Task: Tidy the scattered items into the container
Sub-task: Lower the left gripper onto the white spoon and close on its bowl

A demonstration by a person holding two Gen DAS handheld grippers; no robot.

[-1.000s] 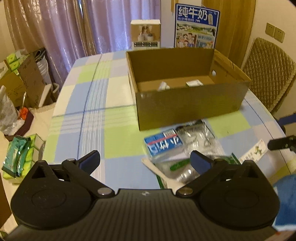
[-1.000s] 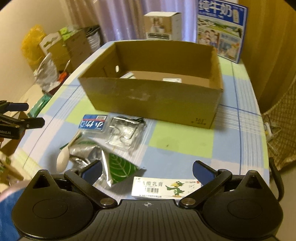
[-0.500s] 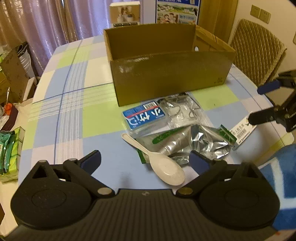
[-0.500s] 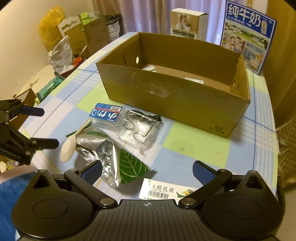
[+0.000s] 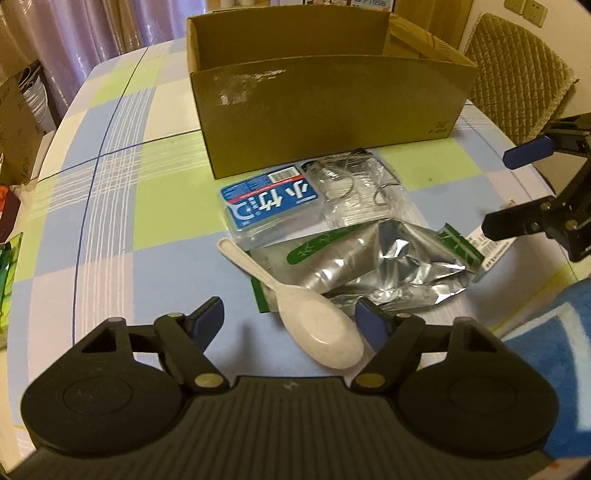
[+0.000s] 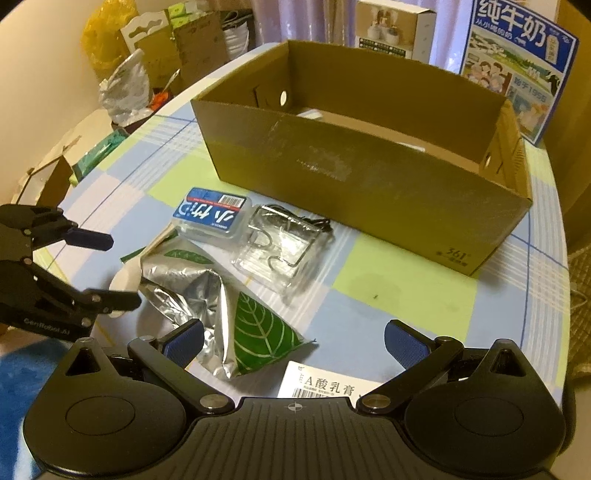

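Note:
An open cardboard box (image 5: 332,107) (image 6: 369,177) stands on the checked tablecloth. In front of it lie a blue-labelled clear case (image 5: 271,205) (image 6: 210,218), a clear pack of wire hooks (image 5: 360,192) (image 6: 284,251), a crumpled silver and green foil bag (image 5: 384,266) (image 6: 229,314), a white spoon (image 5: 306,317) and a white ointment box (image 6: 325,382). My left gripper (image 5: 291,323) is open, low over the spoon's bowl, its jaws either side. My right gripper (image 6: 293,341) is open above the foil bag and ointment box.
A woven chair (image 5: 517,74) stands at the table's right. A blue milk carton (image 6: 517,70) and a small white box (image 6: 391,26) stand behind the cardboard box. Bags and cartons (image 6: 147,66) sit on the floor to the left.
Both grippers have moved down and closer to the scattered items. My left gripper now has the spoon's bowl between its open jaws. Nothing has been picked up.

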